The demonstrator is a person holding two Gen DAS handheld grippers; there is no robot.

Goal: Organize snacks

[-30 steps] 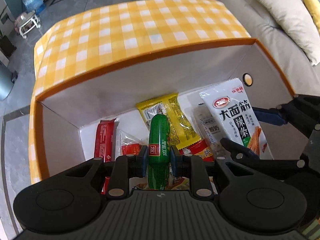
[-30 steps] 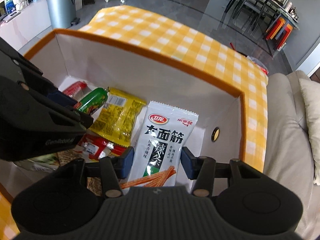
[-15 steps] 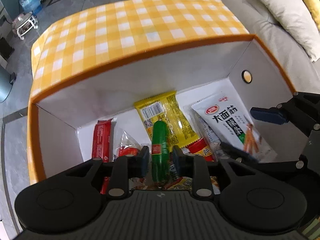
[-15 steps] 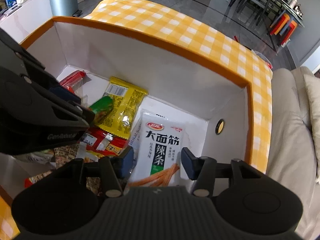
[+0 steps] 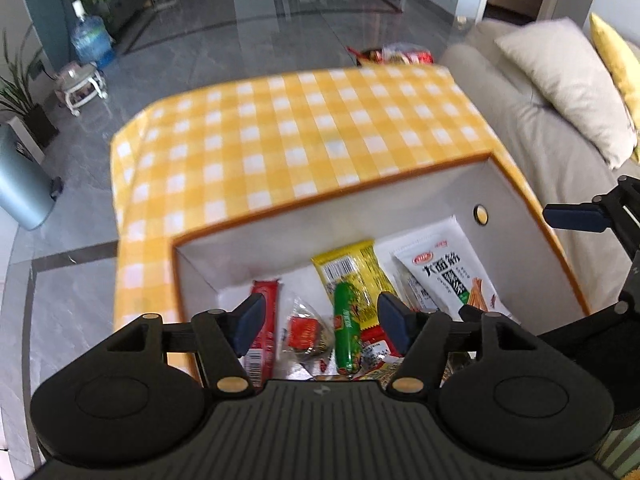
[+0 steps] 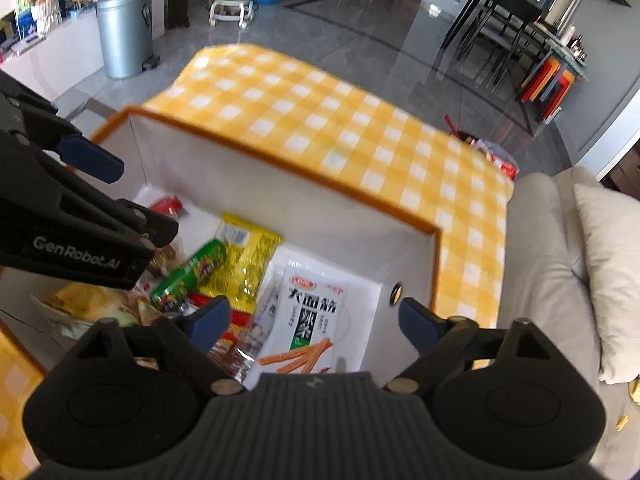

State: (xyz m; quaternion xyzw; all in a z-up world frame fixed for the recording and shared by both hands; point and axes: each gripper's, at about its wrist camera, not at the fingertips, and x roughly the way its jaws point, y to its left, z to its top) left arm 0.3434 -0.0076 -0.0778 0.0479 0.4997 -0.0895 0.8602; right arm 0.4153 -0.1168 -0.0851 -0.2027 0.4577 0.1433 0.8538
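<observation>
While both claws have just been opening and hold nothing, left gripper (image 5: 320, 316) and right gripper (image 6: 314, 320) hang over the box (image 5: 280, 228): green sausage (image 5: 346, 328), white packet (image 6: 308, 316) inside.

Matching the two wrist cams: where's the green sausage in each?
Left wrist: green sausage low centre, lying in the box between the open left gripper's fingers.
Right wrist: lower left, beside the yellow packet.
Shared landmark: round hole in the box wall.

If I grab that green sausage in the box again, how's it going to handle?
The green sausage looks round and glossy, so it may slip between pads or roll if nudged. It seems firm, likely keeping its shape. It lies on loose packets inside the box, so it could shift.
</observation>
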